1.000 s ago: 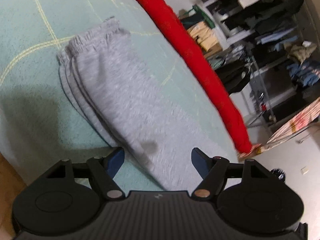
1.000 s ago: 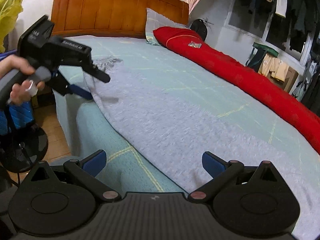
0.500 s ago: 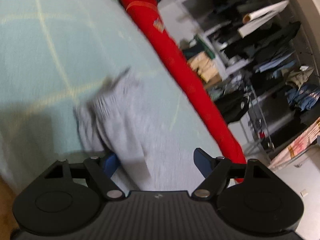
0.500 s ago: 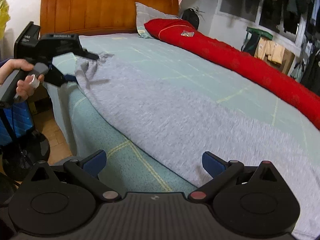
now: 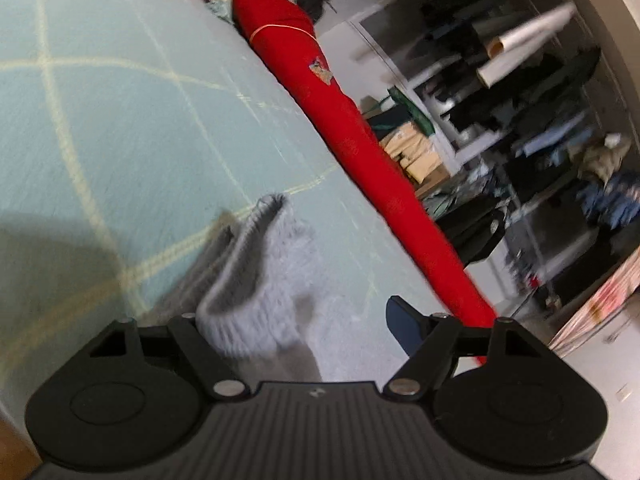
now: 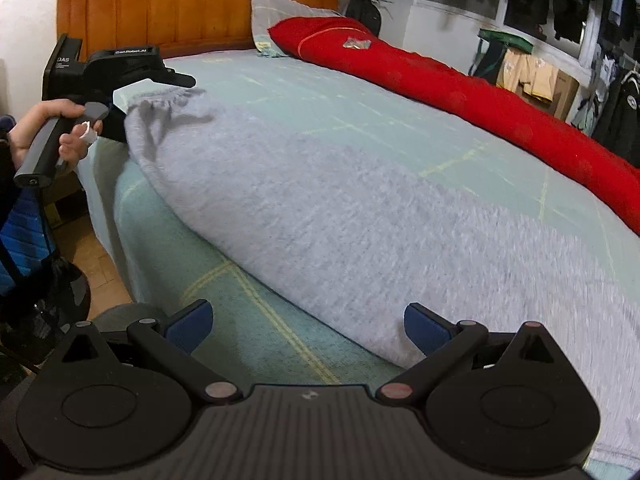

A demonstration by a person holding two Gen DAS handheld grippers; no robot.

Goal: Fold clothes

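Grey sweatpants (image 6: 360, 208) lie lengthwise along the near edge of a bed with a light green checked cover (image 6: 280, 80), running from the upper left of the right wrist view down to its lower right corner. The left gripper (image 5: 304, 320) sits at the elastic waistband (image 5: 248, 280), which bunches up and drapes over its left finger, hiding that pad; the right blue pad (image 5: 400, 324) stands apart from the cloth, so the 2 jaws are spread and nothing is pinched between them. In the right wrist view the same gripper appears at the upper left, with a hand (image 6: 52, 132) wrapped round its grey handle. The right gripper (image 6: 306, 330) hovers at the lower middle, its 2 blue pads wide apart, the right pad just at the hem of the trouser leg and the left over bare cover. A long red bolster (image 6: 460, 92) lies along the far side, and a wooden headboard (image 6: 192, 4) stands at the top.
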